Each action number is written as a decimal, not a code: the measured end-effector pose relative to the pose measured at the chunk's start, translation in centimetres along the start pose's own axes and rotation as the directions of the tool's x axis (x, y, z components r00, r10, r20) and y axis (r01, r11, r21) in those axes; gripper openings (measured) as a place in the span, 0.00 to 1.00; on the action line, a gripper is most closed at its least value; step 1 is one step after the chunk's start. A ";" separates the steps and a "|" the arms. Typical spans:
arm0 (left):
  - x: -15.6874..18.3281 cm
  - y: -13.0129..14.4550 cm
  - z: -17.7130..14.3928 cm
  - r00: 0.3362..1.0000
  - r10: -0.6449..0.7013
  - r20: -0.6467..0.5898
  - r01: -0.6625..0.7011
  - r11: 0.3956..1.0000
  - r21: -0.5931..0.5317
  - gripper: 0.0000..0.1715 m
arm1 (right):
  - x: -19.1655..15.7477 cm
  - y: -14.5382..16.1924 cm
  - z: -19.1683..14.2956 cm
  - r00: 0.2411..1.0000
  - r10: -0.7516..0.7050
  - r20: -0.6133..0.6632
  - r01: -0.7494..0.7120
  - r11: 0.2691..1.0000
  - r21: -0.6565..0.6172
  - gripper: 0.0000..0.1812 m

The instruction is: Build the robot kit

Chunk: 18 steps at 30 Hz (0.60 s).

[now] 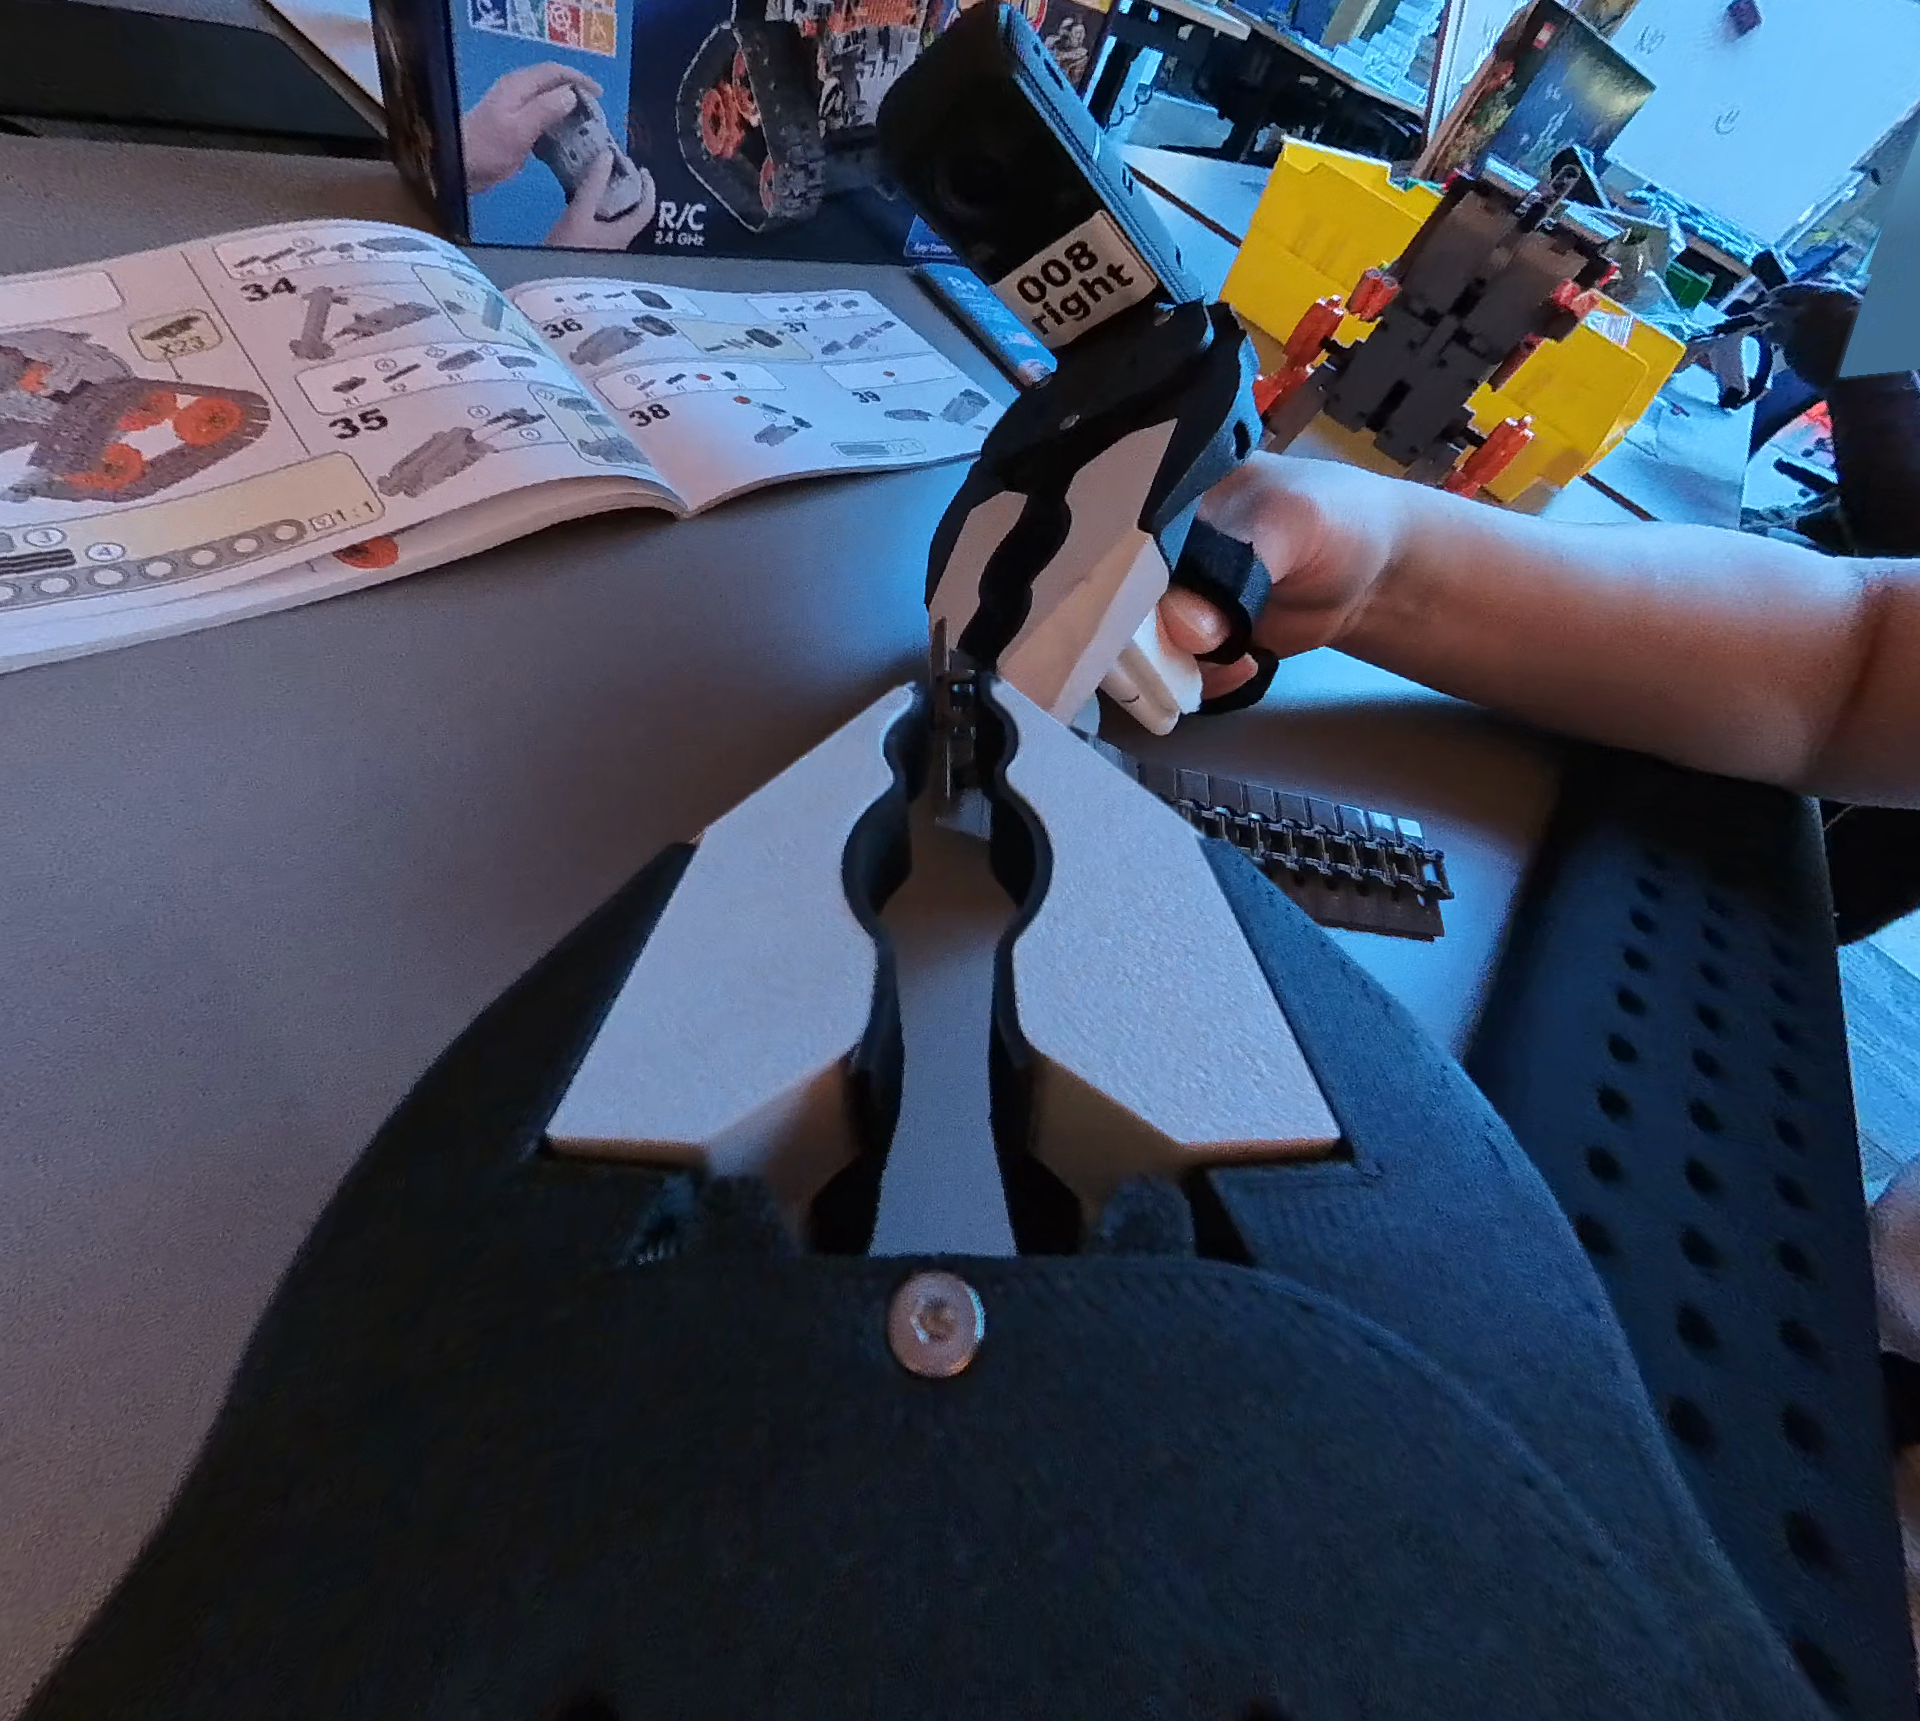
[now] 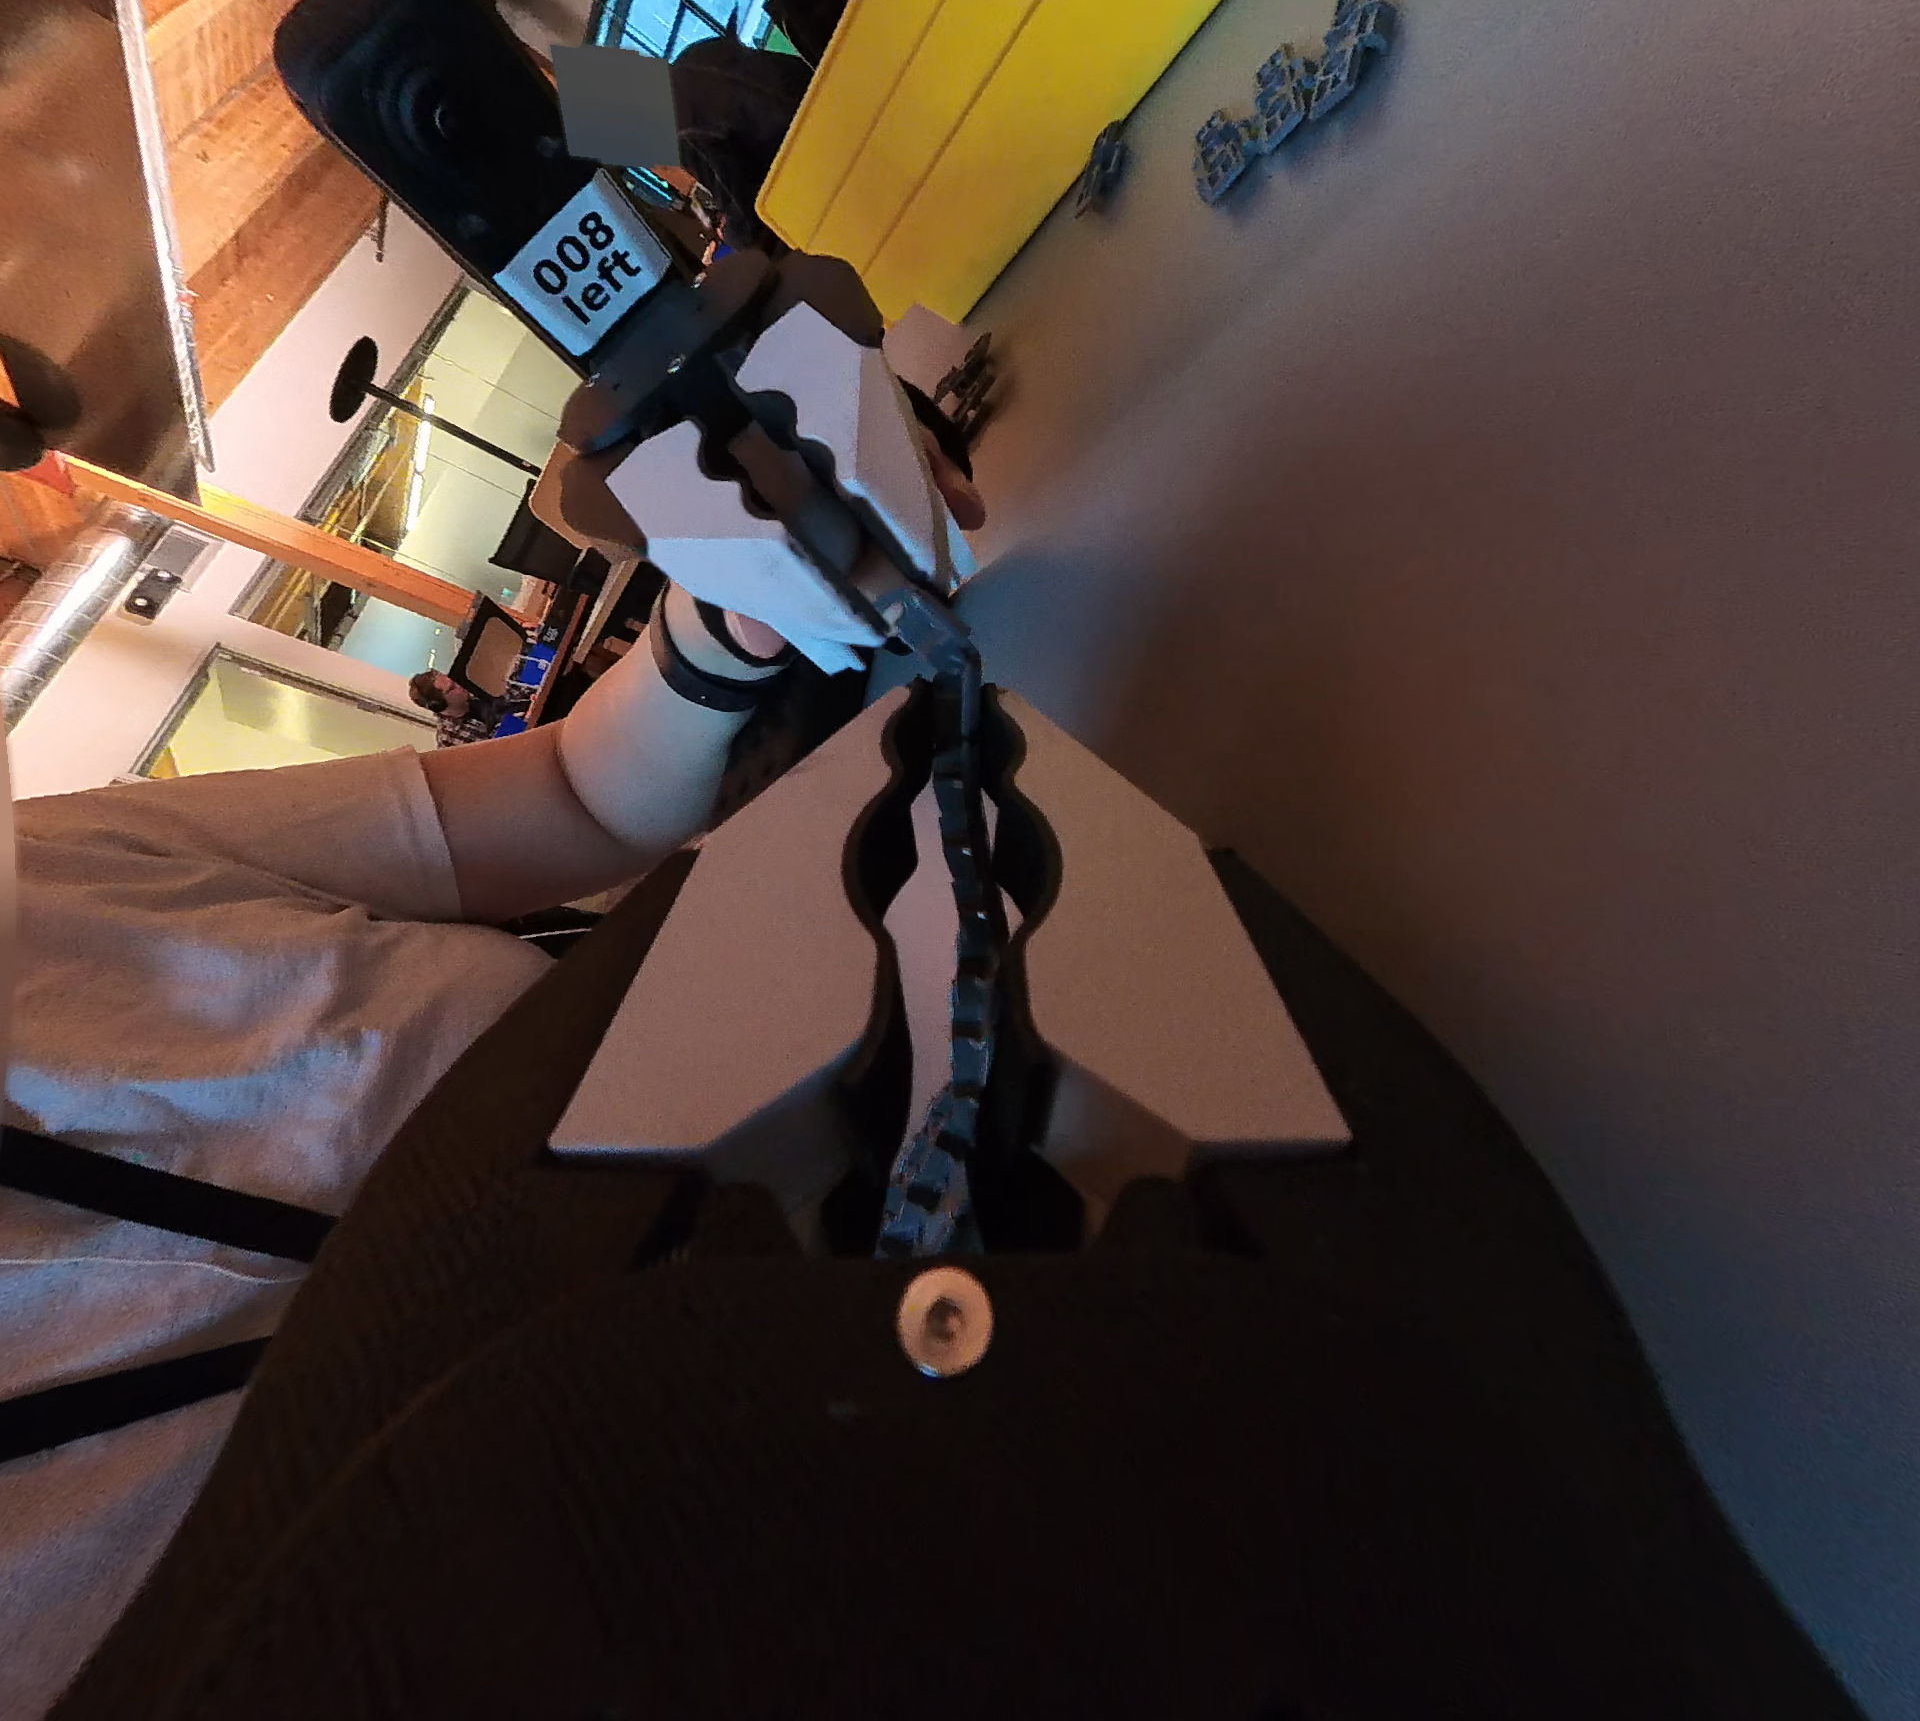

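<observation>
Left gripper (image 1: 954, 715) is clamped on a small dark track link (image 1: 958, 762), tips meeting the right gripper (image 2: 951, 715), which is pinched on a black track chain (image 2: 966, 923) running back between its fingers. Another track strip (image 1: 1309, 840) lies on the grey table (image 1: 520, 788) just right. Farther back: open manual (image 1: 416, 383), blue box (image 1: 582, 30), yellow bin (image 1: 1340, 248).

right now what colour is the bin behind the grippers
Yellow bin; the right wrist view shows it best.
</observation>
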State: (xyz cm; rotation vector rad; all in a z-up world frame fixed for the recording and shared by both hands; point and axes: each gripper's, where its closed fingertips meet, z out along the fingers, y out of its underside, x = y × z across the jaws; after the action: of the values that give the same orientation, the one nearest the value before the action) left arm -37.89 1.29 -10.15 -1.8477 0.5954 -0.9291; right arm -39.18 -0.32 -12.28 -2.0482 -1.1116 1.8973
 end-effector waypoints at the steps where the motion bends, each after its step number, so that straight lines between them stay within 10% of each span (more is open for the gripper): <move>1: 0.0 0.0 0.0 1.000 -0.003 0.003 0.003 1.000 -0.001 0.03 | 0.0 0.0 0.0 1.000 0.003 0.001 -0.003 1.000 -0.001 0.03; 18: -0.4 0.1 0.0 0.992 -0.125 0.010 0.124 0.991 0.042 0.03 | -0.5 -0.4 0.0 0.995 0.096 0.019 -0.098 0.992 0.080 0.02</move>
State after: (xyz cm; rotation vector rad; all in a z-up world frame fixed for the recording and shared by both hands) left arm -38.11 1.55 -10.38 -1.8691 0.4538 -1.0038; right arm -39.32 -0.29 -11.65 -2.0831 -0.9383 1.9710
